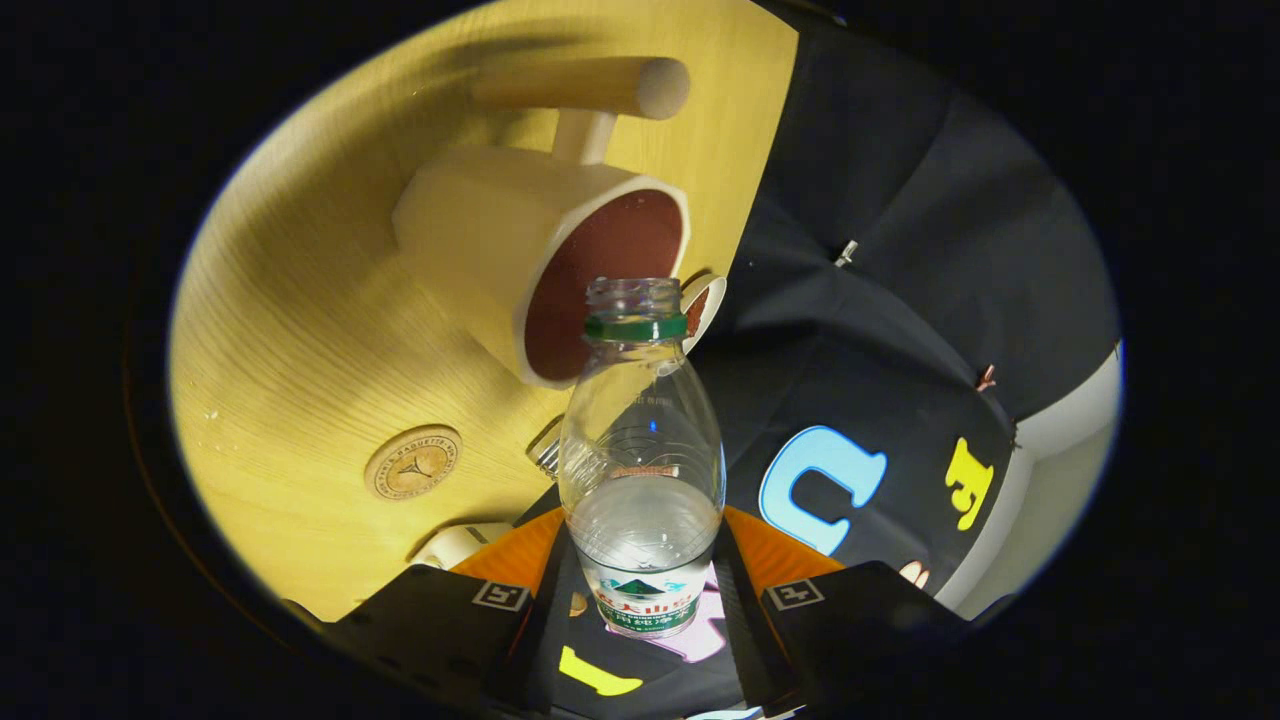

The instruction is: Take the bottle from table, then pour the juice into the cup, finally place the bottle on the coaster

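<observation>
Now gripped bottle [641,470] mouth toward cup [560,270]

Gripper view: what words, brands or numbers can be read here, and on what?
Bottle label: printed characters, too blurred to read.
Coaster: engraved ring of lettering, too small to read.
Gripper, shut on the bottle: square coded tags on its fingers, no words.

I am working in a staged recording booth, not a lived-in room: black cloth [900,260] pinned up as a wall stands behind a pale wooden tabletop [300,300], with a plain light wall [1060,470] visible past the cloth's edge.
</observation>
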Available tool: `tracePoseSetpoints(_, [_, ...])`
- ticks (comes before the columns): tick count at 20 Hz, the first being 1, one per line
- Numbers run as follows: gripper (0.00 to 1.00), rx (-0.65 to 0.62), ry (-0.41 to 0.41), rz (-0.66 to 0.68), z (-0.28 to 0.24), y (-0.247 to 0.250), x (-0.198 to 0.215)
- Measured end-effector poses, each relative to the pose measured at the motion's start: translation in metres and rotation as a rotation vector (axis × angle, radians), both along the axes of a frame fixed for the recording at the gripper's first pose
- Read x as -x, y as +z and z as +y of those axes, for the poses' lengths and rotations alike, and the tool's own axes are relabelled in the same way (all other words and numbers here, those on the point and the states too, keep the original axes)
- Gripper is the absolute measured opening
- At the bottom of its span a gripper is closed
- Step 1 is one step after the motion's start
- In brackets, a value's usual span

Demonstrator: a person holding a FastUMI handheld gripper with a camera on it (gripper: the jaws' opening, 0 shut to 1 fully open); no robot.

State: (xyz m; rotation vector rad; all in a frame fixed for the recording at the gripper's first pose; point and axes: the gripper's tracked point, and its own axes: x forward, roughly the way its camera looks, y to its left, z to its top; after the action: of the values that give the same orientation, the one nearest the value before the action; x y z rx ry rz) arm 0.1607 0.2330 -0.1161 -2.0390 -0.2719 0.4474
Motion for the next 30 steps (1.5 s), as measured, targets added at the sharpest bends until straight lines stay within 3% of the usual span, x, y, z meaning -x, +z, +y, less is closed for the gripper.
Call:
tracePoseSetpoints(10, [0.71,-0.470,-0.213,0.154,-0.048,0.032,0.004])
tracePoseSetpoints(15, [0.71,-0.796,-0.305,0.276,-0.070,0.062,0.005])
tracePoseSetpoints(23, [0.71,-1.131,-0.313,0.506,-0.071,0.073,0.008])
tracePoseSetpoints(26, [0.71,-1.256,-0.363,0.653,-0.066,0.061,0.011])
tracePoseSetpoints(30, [0.71,-1.429,-0.351,0.751,-0.063,0.058,-0.004])
